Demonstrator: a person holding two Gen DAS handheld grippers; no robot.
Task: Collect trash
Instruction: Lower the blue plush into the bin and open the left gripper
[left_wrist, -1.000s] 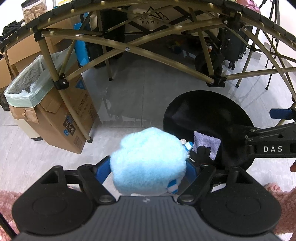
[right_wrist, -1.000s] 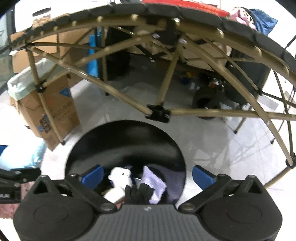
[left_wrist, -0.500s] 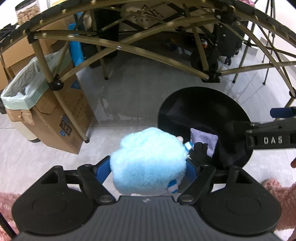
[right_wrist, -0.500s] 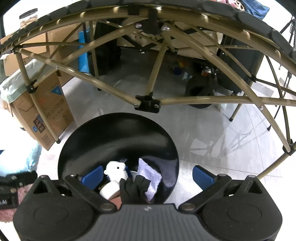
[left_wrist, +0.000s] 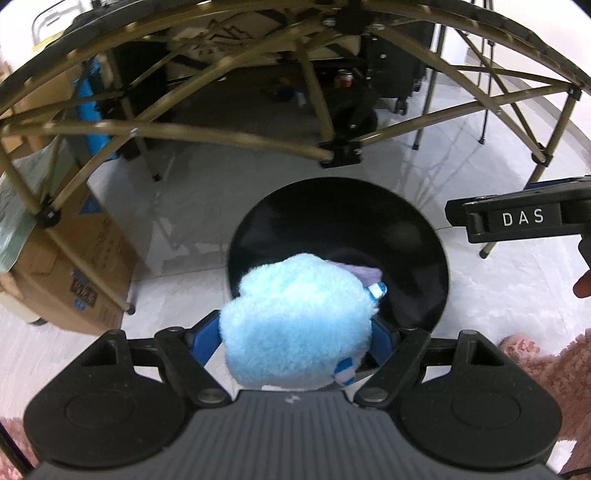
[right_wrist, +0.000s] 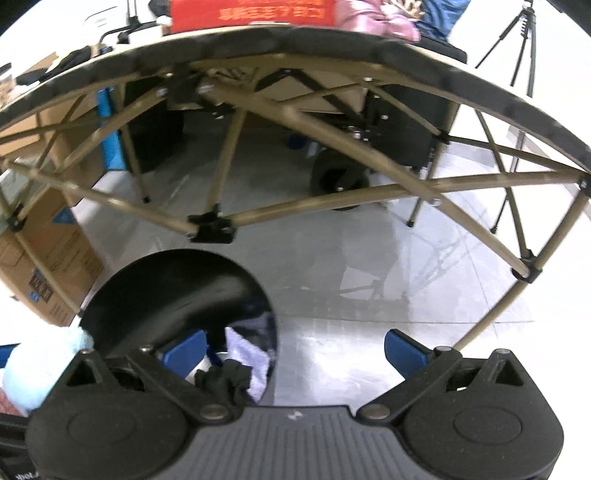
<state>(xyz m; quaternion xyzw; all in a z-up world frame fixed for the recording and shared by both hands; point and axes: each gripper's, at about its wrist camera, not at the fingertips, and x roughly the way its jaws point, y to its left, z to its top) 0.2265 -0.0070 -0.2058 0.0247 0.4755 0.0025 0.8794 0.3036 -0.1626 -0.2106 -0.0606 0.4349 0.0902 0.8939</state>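
A fluffy light-blue plush sits between the blue pads of my left gripper, which is shut on it. The plush hangs over the near rim of a round black bin on the floor. Inside the bin lie a pale purple cloth and a black crumpled item. My right gripper is open and holds nothing. Its left finger is over the bin's right side and its right finger is over bare floor. The right gripper's side, marked DAS, shows at the right of the left wrist view.
A folding table's tan frame arches above and behind the bin. A cardboard box with a green liner stands at the left. Black wheeled cases and tripod legs stand at the back. Pink fluffy fabric lies at the near right.
Both grippers swung to the right. The plush now overlaps the bin's near rim instead of hanging left of it. The bin has slid to the lower left of the right wrist view.
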